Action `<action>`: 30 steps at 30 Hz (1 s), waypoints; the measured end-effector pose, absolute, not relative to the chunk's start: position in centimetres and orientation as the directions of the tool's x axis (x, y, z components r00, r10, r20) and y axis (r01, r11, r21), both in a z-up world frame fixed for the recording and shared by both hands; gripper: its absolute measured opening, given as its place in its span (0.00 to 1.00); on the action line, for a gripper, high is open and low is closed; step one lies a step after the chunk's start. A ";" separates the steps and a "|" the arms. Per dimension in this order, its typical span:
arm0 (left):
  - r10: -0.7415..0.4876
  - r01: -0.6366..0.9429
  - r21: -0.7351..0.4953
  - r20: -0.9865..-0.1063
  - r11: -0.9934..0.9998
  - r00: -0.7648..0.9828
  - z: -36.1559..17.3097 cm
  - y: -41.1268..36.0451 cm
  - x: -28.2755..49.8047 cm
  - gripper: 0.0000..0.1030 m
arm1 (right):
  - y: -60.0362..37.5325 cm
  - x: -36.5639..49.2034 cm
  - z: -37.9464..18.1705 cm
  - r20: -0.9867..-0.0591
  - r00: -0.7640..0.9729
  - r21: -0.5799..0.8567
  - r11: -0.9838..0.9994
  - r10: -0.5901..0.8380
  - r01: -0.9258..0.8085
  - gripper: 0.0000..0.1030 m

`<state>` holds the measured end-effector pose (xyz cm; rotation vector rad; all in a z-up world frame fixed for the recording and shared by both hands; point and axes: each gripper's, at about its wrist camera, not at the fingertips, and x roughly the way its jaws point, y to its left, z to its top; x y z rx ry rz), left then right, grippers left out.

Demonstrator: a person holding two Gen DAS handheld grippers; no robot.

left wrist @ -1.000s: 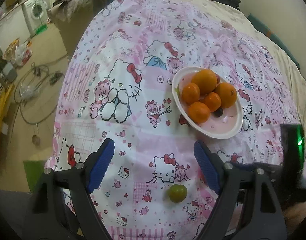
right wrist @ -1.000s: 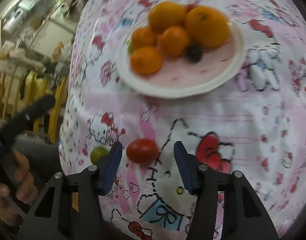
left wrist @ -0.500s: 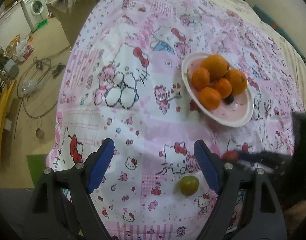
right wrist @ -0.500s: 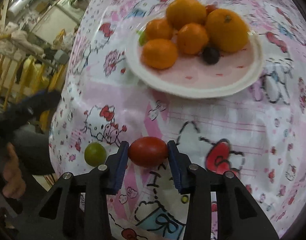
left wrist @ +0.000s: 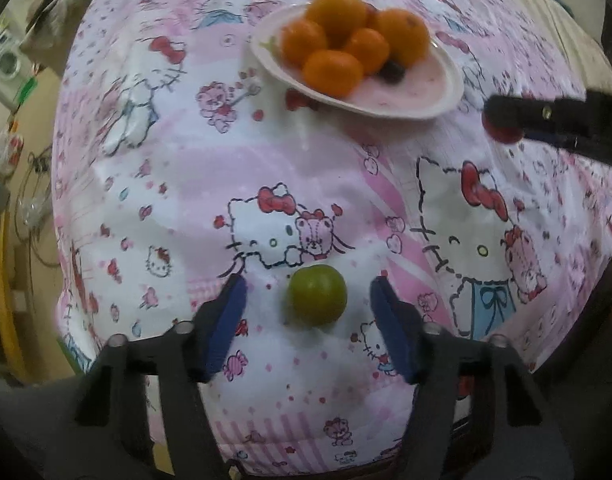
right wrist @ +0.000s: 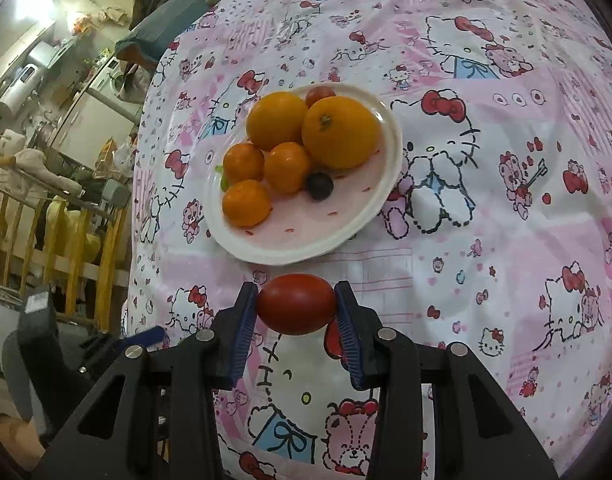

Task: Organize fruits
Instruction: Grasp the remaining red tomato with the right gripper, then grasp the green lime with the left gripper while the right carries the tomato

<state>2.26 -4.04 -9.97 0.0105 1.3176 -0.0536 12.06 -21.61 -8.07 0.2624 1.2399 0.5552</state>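
Right gripper clamps the red tomato, near side of the plate. Left gripper, jaws just closing, straddles the green fruit on the tablecloth, untouched.

Open cloth all round the plate; the fruit pile fills its far-left part

Taking the white plate as landmark: its near-right part is bare pink surface, while five oranges, a small dark fruit and a red one behind crowd the rest. The strip of patterned bedcover between the plate's near rim and the red tomato clamped in the right gripper is clear. Nearer than the plate, a green fruit lies between the left gripper's blue pads, which have just been closing, with gaps on both sides.
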 end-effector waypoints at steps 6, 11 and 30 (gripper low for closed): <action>-0.023 0.061 -0.009 -0.968 0.998 0.250 -10.4 -4.5 2.4 0.39 | -21.4 12.1 -7.7 -0.814 0.222 0.479 0.836 0.538 -0.269 0.40; -0.062 0.057 -0.049 -0.968 0.997 0.243 -10.3 -3.8 2.6 0.24 | -21.4 12.2 -7.6 -0.810 0.223 0.486 0.834 0.542 -0.263 0.40; -0.113 0.040 -0.105 -0.908 0.994 0.403 -1.7 -2.2 8.9 0.24 | -23.1 17.6 -6.9 -0.820 0.226 0.476 0.845 0.526 -0.242 0.40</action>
